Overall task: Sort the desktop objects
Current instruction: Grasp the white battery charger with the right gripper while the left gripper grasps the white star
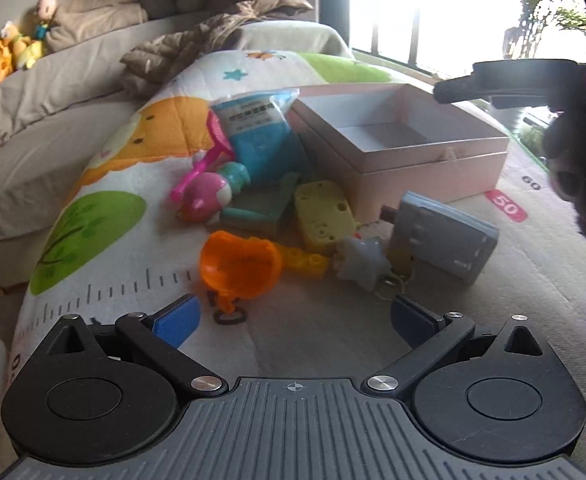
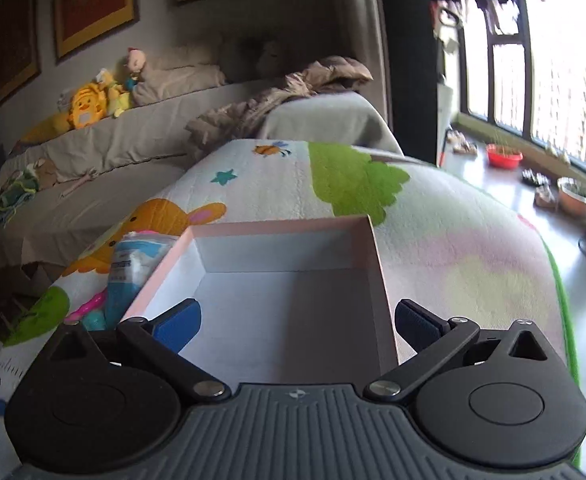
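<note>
1. The open pink cardboard box with a white inside [image 1: 403, 148] sits on the printed play mat [image 1: 105, 184], its lid off and nothing in it. That makes it the likely place for sorted things, so I judge the sorting has hardly begun.
2. The things to sort lie in a loose heap just left of and in front of the box: a blue plastic packet [image 1: 259, 136] leaning at its wall, a pink toy [image 1: 205, 196], a yellow holed plastic piece [image 1: 323, 214], an orange plastic scoop-shaped toy [image 1: 239, 266], a grey star-shaped keyring [image 1: 363, 266] and a grey ridged block [image 1: 445, 234].
3. The left gripper [image 1: 295, 322] hangs low over the near edge of the heap, its blue pads spread wide and holding nothing; the orange toy is nearest, probably the first pick.
4. The right gripper [image 2: 297, 324] hovers over the box [image 2: 289, 292], jaws wide and empty, looking into its bare bottom.
5. Beyond the mat are a grey sofa [image 1: 53, 92] with plush toys [image 1: 1, 60].
</note>
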Demonstrator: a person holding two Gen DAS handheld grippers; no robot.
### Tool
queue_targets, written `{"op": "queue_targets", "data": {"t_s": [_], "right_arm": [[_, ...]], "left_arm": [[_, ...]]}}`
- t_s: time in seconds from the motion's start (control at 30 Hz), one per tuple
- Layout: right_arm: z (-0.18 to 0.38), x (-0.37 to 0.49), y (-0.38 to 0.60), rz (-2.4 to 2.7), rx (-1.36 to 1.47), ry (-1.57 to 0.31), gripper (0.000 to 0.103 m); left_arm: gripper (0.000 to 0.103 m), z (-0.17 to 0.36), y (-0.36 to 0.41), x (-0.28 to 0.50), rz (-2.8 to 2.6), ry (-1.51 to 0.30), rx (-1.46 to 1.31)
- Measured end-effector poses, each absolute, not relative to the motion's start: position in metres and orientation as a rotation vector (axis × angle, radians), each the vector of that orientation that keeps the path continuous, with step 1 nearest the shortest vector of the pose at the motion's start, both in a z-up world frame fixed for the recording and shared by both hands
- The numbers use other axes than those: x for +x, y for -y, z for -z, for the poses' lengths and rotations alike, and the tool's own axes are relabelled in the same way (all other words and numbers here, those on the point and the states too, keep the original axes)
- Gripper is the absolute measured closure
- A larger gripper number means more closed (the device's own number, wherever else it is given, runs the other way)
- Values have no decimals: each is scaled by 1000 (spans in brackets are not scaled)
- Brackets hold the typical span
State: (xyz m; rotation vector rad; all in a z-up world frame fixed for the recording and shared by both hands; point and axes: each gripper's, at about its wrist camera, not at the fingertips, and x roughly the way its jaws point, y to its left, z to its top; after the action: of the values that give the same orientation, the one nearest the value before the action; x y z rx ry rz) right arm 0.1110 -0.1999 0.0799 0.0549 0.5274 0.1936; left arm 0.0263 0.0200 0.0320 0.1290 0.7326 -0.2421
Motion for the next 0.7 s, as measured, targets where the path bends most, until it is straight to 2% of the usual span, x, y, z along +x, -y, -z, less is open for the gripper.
{"op": "queue_targets", "data": {"t_s": [0.07,0.13,0.2,0.23,0.27,0.3,0.33,0.53,0.63,0.7], "right_arm": [[-90,83,187,-315,7,-522,2],[-89,59,174,-440,-8,-572,15],[-78,43,157,-506,-61,-634,40],[-70,36,148,-511,-106,-653,47],[-62,32,142,-500,-148,-665,61],[-55,32,140,-485,-163,-686,81],[-50,34,142,-471,-139,-724,85],[-55,32,200,-435,52,-788,86],[-52,29,227,-193,2,-726,67],[-52,21,236,-134,-12,-682,47]], "left_arm": [[0,-34,-24,28,217,-729,114],[0,-36,-28,29,198,-724,87],[0,-38,-29,31,184,-718,63],[0,-39,-28,32,182,-718,55],[0,-40,-26,32,182,-720,50],[0,-41,-24,32,182,-723,47],[0,-41,-22,31,184,-725,46],[0,-41,-3,24,262,-739,33],[0,-35,20,30,282,-751,52],[4,-31,32,37,266,-757,76]]}}
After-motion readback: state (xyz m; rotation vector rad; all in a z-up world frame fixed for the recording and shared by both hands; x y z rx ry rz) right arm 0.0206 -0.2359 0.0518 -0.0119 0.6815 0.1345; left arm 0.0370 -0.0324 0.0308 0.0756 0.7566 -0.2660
